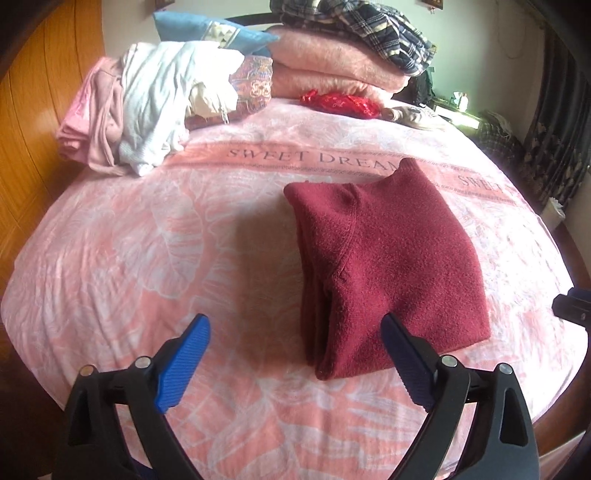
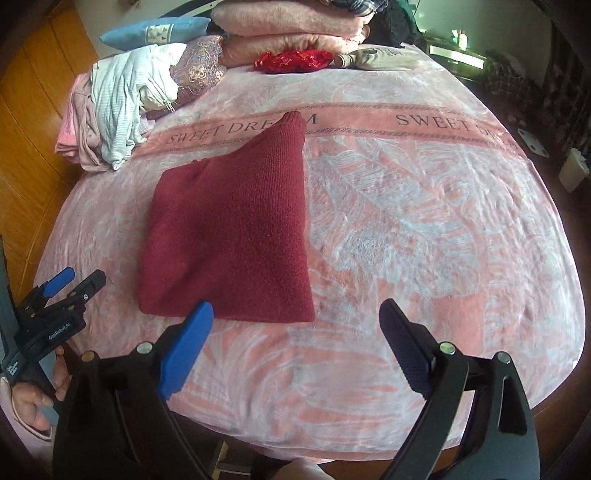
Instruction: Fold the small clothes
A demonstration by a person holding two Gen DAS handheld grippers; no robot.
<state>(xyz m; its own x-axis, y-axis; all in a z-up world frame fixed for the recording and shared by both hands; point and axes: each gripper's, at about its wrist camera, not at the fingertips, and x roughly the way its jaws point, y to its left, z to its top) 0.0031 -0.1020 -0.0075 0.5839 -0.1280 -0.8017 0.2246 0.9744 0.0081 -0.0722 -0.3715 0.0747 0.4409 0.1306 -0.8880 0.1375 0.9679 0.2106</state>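
Observation:
A dark red knitted sweater [image 1: 391, 266] lies folded into a compact packet on the pink "SWEET DREAM" blanket [image 1: 147, 240]. My left gripper [image 1: 295, 321] hovers above its near left corner, open, with nothing between the blue pads. In the right wrist view the sweater [image 2: 236, 229] sits left of centre on the blanket [image 2: 406, 221]. My right gripper [image 2: 295, 306] hangs open just above its near right corner, holding nothing. The left gripper [image 2: 74, 280] also shows at the left edge there, held by a hand [image 2: 37, 398].
A loose pile of white and pink clothes [image 1: 147, 110] sits at the bed's far left. Folded pink blankets [image 1: 325, 66], a plaid cloth [image 1: 362, 26], a blue pillow [image 1: 207, 33] and a red cloth [image 1: 340, 103] line the far end. Wooden panelling [image 1: 29, 110] runs along the left.

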